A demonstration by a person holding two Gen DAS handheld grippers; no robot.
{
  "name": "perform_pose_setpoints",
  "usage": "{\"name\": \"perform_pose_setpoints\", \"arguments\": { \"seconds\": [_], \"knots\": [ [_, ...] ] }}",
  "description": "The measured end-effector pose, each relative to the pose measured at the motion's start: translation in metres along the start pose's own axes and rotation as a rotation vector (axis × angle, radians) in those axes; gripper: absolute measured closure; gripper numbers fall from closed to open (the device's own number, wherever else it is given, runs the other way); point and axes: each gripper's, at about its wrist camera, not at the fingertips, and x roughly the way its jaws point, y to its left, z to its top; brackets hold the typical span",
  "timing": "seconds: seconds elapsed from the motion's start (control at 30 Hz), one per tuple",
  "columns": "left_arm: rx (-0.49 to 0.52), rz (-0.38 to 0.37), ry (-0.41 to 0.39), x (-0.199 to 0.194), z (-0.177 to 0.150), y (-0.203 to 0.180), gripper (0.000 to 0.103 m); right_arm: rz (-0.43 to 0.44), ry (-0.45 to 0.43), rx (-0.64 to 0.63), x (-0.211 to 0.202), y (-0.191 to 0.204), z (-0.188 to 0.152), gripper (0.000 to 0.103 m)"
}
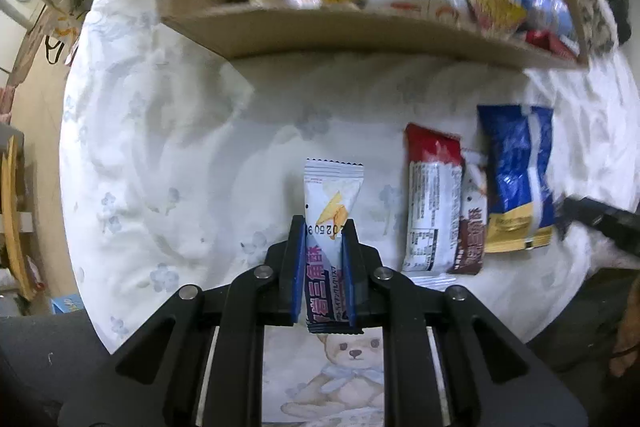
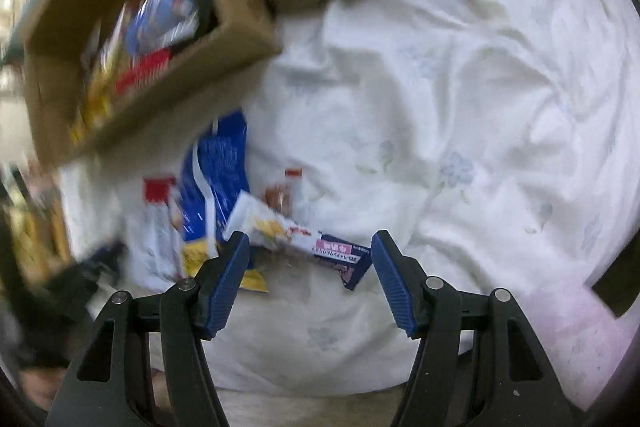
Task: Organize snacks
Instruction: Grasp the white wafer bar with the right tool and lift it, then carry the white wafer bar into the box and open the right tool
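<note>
Left gripper (image 1: 323, 247) is clamped on a white wafer pack (image 1: 332, 203) on the bed (image 1: 180, 147), apparently bound for the box (image 1: 360, 31); right gripper (image 2: 310, 267), jaws apart and empty, hangs over another pack (image 2: 296, 239).

I see a white bedsheet with pale blue flowers (image 1: 168, 155). On it stands an open brown cardboard box (image 1: 360, 31), and near it lie a red-and-white packet (image 1: 432, 199), a small brown packet (image 1: 472, 227) and a blue foil bag (image 1: 516, 171), side by side.
</note>
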Motion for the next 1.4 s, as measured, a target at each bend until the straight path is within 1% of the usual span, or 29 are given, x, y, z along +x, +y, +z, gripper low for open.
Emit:
{"name": "perform_pose_setpoints", "arguments": {
  "seconds": [0.03, 0.13, 0.17, 0.2, 0.23, 0.27, 0.3, 0.33, 0.37, 0.4, 0.5, 0.57, 0.63, 0.7, 0.8, 0.83, 1.03, 1.1, 1.17, 1.27, 1.4],
  "knots": [
    [-0.004, 0.0, -0.013, -0.004, 0.0, 0.001, 0.09, -0.025, 0.011, -0.048, 0.004, 0.007, -0.001, 0.037],
    [-0.018, -0.014, -0.036, -0.013, 0.002, 0.0, 0.09, -0.058, 0.036, -0.113, 0.015, 0.018, -0.001, 0.039],
    [-0.023, -0.02, -0.039, -0.015, 0.003, 0.001, 0.09, -0.062, 0.044, -0.127, 0.019, 0.02, -0.001, 0.045],
    [-0.026, -0.025, -0.042, -0.017, 0.003, 0.002, 0.09, -0.066, 0.054, -0.14, 0.022, 0.021, 0.0, 0.048],
    [-0.029, -0.029, -0.046, -0.019, 0.004, 0.003, 0.09, -0.07, 0.059, -0.152, 0.025, 0.022, 0.0, 0.057],
    [-0.032, -0.031, -0.05, -0.022, 0.005, 0.009, 0.09, -0.061, 0.062, -0.159, 0.025, 0.023, 0.0, 0.078],
    [-0.038, -0.031, -0.057, -0.029, 0.01, 0.017, 0.09, -0.038, 0.07, -0.158, 0.026, 0.022, 0.0, 0.082],
    [-0.041, -0.032, -0.061, -0.029, 0.011, 0.016, 0.09, -0.032, 0.066, -0.143, 0.024, 0.019, 0.0, 0.084],
    [-0.048, -0.033, -0.066, -0.031, 0.011, 0.017, 0.09, -0.035, 0.039, -0.119, 0.017, 0.014, 0.0, 0.085],
    [-0.053, -0.033, -0.07, -0.035, 0.008, 0.019, 0.09, -0.011, 0.016, -0.091, 0.011, 0.007, 0.001, 0.085],
    [-0.059, -0.017, -0.086, -0.036, 0.003, 0.024, 0.09, 0.1, -0.086, -0.032, -0.019, -0.003, 0.0, 0.085],
    [-0.064, -0.005, -0.1, -0.04, 0.002, 0.025, 0.09, 0.164, -0.164, -0.03, -0.039, 0.0, -0.004, 0.085],
    [-0.075, 0.001, -0.126, -0.048, 0.004, 0.032, 0.09, 0.217, -0.238, -0.053, -0.057, 0.005, -0.006, 0.085],
    [-0.087, 0.005, -0.15, -0.053, 0.006, 0.038, 0.09, 0.253, -0.292, -0.067, -0.067, 0.006, -0.006, 0.085],
    [-0.111, 0.011, -0.193, -0.064, 0.006, 0.045, 0.09, 0.368, -0.355, -0.049, -0.084, 0.008, -0.005, 0.085],
    [-0.12, 0.012, -0.211, -0.068, 0.006, 0.048, 0.09, 0.393, -0.378, -0.051, -0.09, 0.007, -0.006, 0.085],
    [-0.15, 0.033, -0.312, -0.093, 0.002, 0.065, 0.09, 0.458, -0.441, -0.12, -0.101, 0.046, 0.001, 0.085],
    [-0.151, 0.041, -0.344, -0.101, 0.004, 0.069, 0.09, 0.464, -0.457, -0.144, -0.104, 0.053, -0.001, 0.085],
    [-0.148, 0.042, -0.369, -0.105, 0.004, 0.064, 0.09, 0.465, -0.463, -0.16, -0.106, 0.058, 0.0, 0.085],
    [-0.143, 0.03, -0.419, -0.122, 0.009, 0.065, 0.09, 0.477, -0.469, -0.166, -0.108, 0.059, -0.003, 0.085],
    [-0.102, 0.042, -0.467, -0.14, 0.021, 0.058, 0.09, 0.499, -0.498, -0.172, -0.116, 0.058, -0.005, 0.085]
  ]
}}
